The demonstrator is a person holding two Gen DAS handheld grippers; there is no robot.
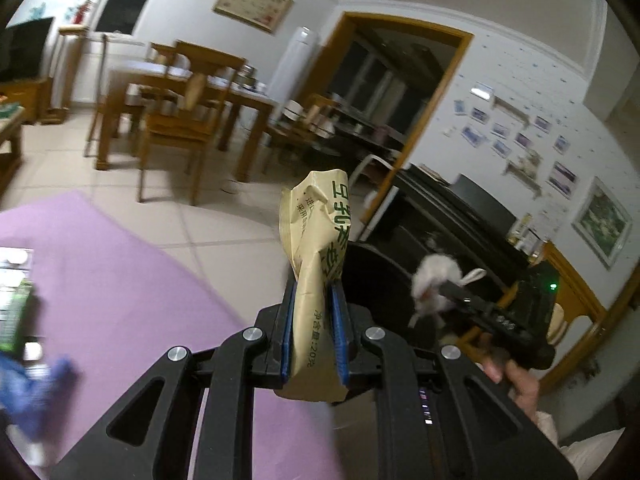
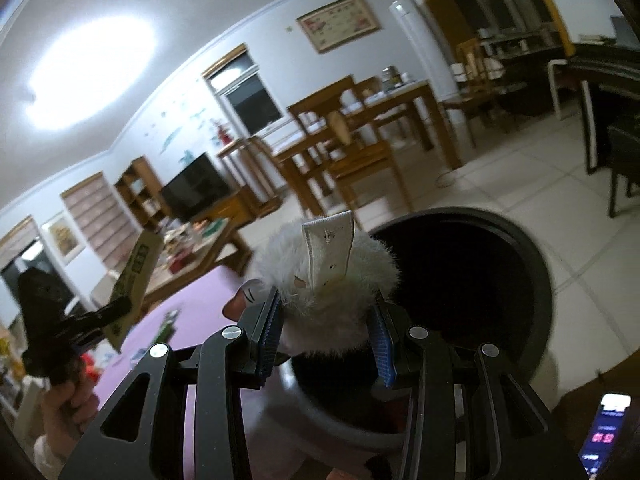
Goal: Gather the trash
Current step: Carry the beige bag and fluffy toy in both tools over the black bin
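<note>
The left gripper (image 1: 314, 300) pinches a tan wrapper (image 1: 316, 240) above the purple mat (image 1: 120, 272). Beside it, the right gripper (image 1: 440, 292) holds a white fluffy thing (image 1: 434, 276) over a black bin (image 1: 372, 276).

The bin (image 2: 532, 280) stands on the floor (image 2: 520, 168) beside the mat (image 1: 120, 264); dining table (image 1: 240, 96) and chairs (image 1: 176, 128) behind; television (image 2: 196, 190) further left.

L wrist: close, fwd-down | R wrist: same | shared: bin (image 1: 372, 276) (image 2: 500, 280), dining table (image 1: 224, 92) (image 2: 400, 96)
</note>
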